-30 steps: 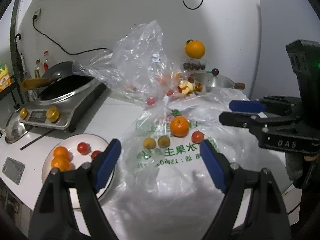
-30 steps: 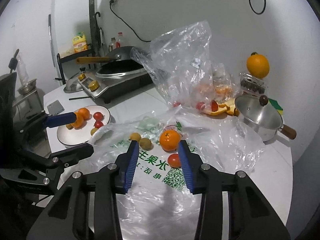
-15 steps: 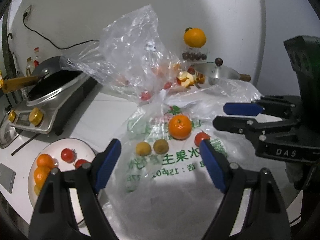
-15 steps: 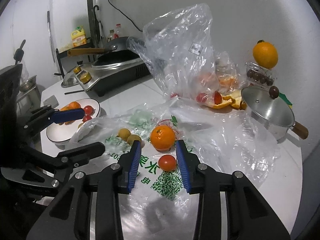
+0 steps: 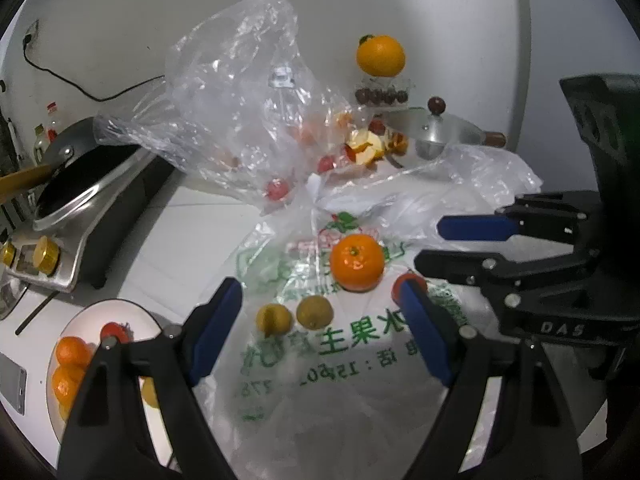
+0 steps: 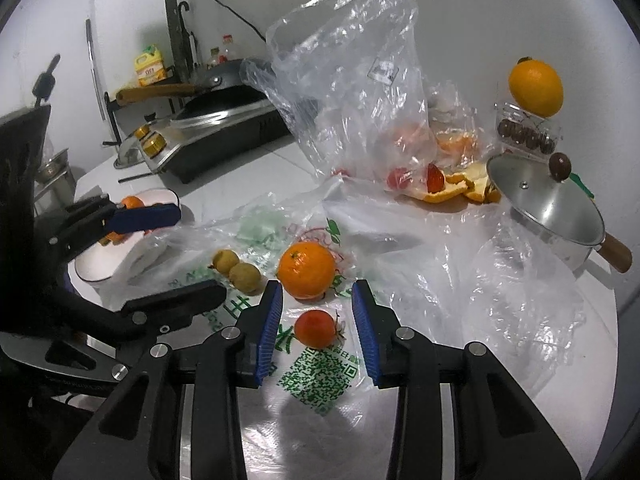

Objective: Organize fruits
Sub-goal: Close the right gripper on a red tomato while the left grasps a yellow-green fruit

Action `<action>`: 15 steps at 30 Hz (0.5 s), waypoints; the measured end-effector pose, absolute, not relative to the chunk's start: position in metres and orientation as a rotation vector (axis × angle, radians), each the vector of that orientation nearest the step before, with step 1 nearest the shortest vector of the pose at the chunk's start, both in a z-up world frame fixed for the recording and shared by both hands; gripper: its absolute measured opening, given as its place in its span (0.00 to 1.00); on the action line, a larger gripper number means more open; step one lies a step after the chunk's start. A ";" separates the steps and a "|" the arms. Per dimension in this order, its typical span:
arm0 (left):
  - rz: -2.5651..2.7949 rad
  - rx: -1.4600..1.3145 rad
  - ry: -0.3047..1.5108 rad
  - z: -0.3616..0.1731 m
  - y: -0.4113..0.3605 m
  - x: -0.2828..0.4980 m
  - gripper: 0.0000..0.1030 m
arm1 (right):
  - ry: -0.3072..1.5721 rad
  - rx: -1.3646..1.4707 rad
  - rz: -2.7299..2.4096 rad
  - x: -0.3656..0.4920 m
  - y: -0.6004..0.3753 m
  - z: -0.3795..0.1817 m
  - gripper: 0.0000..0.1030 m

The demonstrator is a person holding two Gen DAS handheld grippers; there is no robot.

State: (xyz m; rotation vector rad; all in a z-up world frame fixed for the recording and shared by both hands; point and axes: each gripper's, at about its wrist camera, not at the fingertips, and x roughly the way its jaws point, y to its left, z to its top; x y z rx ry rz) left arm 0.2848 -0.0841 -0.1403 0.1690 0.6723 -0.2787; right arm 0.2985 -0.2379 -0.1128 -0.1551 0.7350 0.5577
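White wall; oil bottle (image 6: 151,69) right-view only

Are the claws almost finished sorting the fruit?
Only partly. The white round plate already holds small oranges and a red tomato. The right claw sits open around a small red tomato, not gripping. The big orange mandarin and two yellow-brown round fruits wait on the printed plastic bag.

The right tool (image 5: 466,246) body reads "DAS"; the plastic bag (image 5: 360,344) carries mirrored green "水果主" print.
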 end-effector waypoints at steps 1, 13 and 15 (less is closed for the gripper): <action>-0.280 0.169 0.679 -0.142 -0.084 0.287 0.79 | 0.745 -0.159 0.552 0.301 -0.238 -0.116 0.37; -0.309 0.217 0.753 -0.160 -0.092 0.313 0.63 | 0.806 -0.161 0.556 0.316 -0.238 -0.137 0.37; -0.313 0.231 0.773 -0.164 -0.094 0.318 0.59 | 0.813 -0.161 0.560 0.318 -0.237 -0.139 0.37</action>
